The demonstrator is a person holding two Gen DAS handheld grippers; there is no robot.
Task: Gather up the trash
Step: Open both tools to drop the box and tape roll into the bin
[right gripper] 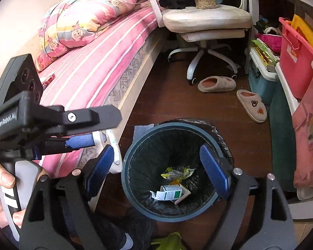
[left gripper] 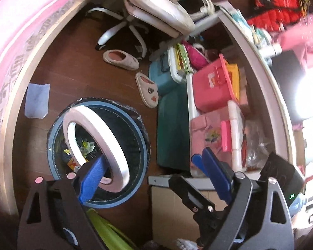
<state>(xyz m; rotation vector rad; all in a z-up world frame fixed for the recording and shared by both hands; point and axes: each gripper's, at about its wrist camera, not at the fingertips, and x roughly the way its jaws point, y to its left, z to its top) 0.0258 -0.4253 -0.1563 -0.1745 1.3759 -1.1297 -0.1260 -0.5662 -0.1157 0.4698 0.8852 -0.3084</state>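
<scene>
- Sitting tilted over the bin (right gripper: pixel 173 216) mouth at 8 o'clock in the left wrist view, the white ring (left gripper: pixel 94 114) looks light, rigid and smooth; its thin band is the place to pinch, across the wall rather than the whole hoop.
- Whether it rests against the near blue pad (left gripper: pixel 91 177) or hangs free I cannot tell.
- Left gripper (left gripper: pixel 149 158) has its jaws wide apart, clamping nothing.
- Right gripper (right gripper: pixel 156 149) is likewise spread wide and empty, framing the bin opening.
- Inside the lined bin lie a small carton (right gripper: pixel 171 193) and a crumpled yellow wrapper (right gripper: pixel 177 174), both light and crushable.
- A flat pale paper scrap (left gripper: pixel 36 101) lies on the floor at 10 o'clock of the bin, beside the bed frame (left gripper: pixel 20 73); thin and limp, probably hard to lift off the boards.
- Two slippers (left gripper: pixel 121 59) sit at 1 o'clock, the chair base (left gripper: pixel 123 27) beyond, and a pink box (left gripper: pixel 210 89) crowds 3 o'clock.
</scene>
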